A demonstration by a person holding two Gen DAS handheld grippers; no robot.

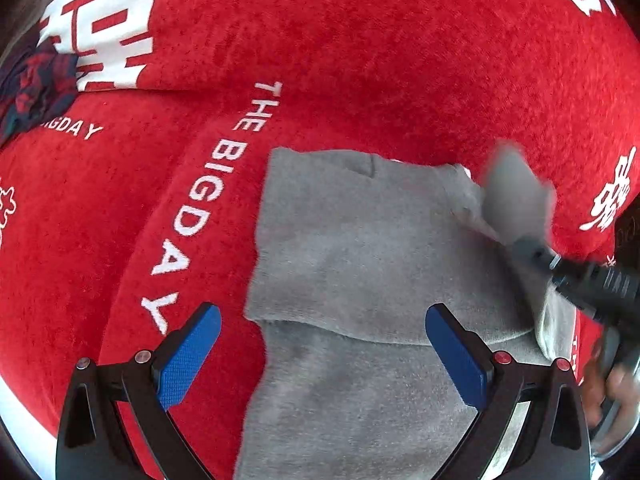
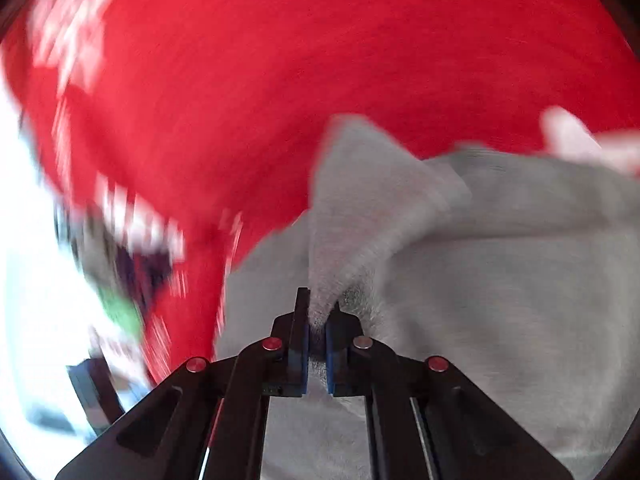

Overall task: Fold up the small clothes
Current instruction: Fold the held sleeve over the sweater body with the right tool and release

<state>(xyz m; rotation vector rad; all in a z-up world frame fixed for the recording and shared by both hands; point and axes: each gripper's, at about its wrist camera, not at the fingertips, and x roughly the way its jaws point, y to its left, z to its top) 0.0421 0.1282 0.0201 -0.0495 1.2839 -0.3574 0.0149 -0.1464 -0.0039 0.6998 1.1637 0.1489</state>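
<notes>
A small grey garment (image 1: 352, 248) lies partly folded on a red plush cover (image 1: 360, 60). My left gripper (image 1: 322, 344) is open above the garment's near part, with blue pads (image 1: 188, 356) apart and nothing between them. My right gripper (image 2: 318, 320) is shut on a pinched fold of the grey garment (image 2: 360, 208) and lifts that corner. In the left wrist view the right gripper (image 1: 516, 208) shows blurred at the garment's far right corner. The right wrist view is blurred by motion.
The red cover carries white lettering (image 1: 208, 184) left of the garment. A dark patterned cloth (image 1: 36, 88) lies at the far left. A person's hand (image 1: 608, 392) holds the right gripper at the right edge. A white surface (image 2: 32, 280) shows at the left.
</notes>
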